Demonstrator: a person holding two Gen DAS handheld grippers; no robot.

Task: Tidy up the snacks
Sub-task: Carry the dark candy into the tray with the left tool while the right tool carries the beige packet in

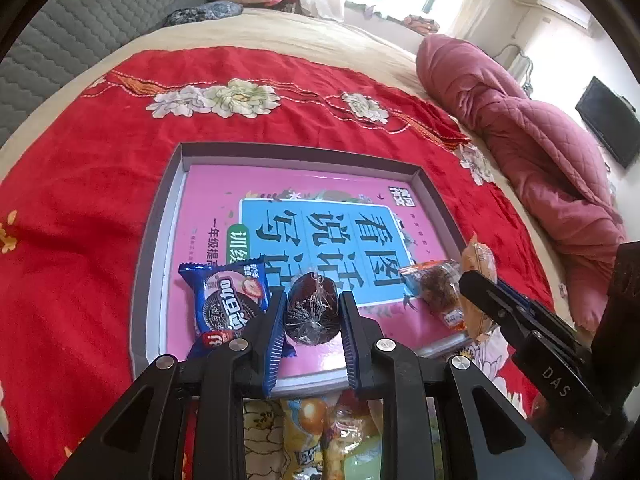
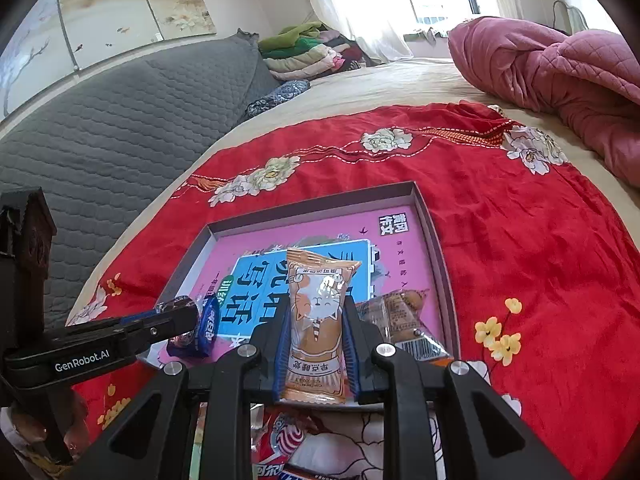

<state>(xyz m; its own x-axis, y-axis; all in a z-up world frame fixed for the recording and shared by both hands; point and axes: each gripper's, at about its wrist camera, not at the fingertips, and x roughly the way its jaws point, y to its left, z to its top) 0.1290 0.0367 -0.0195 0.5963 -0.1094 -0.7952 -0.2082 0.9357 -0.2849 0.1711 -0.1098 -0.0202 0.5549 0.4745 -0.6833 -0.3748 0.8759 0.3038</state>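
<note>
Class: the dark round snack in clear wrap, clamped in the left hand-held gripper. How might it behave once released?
The dark round snack looks rounded, so it may roll on the flat pink book. Its shiny wrap probably makes it slippery. It seems light.

Each fisheye camera sits behind its own fingers, angled steeply down at the bed from close range. The left wrist view faces the tray from its near edge; the right wrist view faces it from the near right. Both views share the tray and red cloth
</note>
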